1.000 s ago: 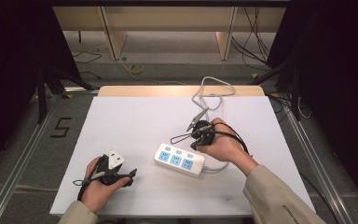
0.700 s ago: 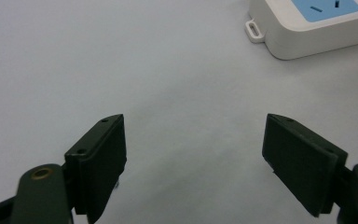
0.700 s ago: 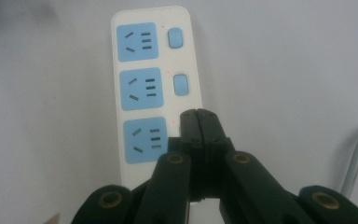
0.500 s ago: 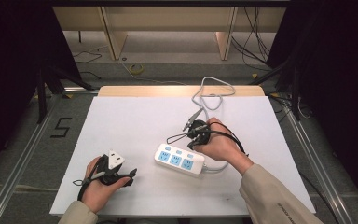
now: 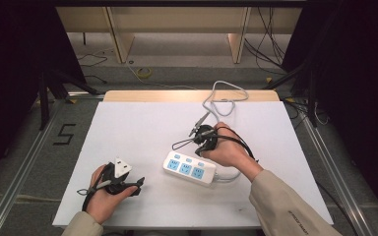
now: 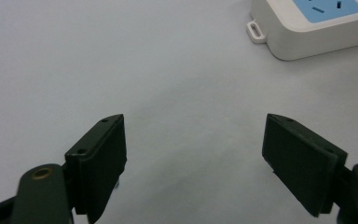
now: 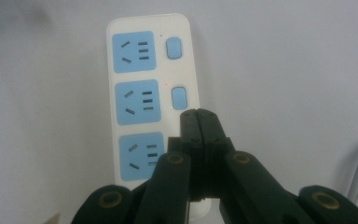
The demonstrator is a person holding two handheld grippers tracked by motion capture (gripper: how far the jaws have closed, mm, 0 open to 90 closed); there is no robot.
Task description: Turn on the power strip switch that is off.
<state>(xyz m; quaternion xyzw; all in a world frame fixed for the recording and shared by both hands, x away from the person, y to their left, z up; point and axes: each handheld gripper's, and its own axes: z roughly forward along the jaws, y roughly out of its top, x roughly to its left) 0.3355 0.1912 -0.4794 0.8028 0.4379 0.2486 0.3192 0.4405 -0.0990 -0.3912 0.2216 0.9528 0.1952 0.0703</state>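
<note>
high view: the white power strip (image 5: 192, 168) lies on the white table (image 5: 138, 128). the right gripper (image 7: 199, 122), jaws pressed together on nothing, hovers over the strip's switches. the left gripper (image 6: 193, 163), jaws spread wide and empty, sits well left of the strip.

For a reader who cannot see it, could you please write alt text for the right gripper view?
The right gripper, its two black jaws pressed shut with nothing between them, hangs above a white power strip on a white table. The strip has three blue sockets in a row; two blue switches show, and the jaw tips sit just below the second.
</note>
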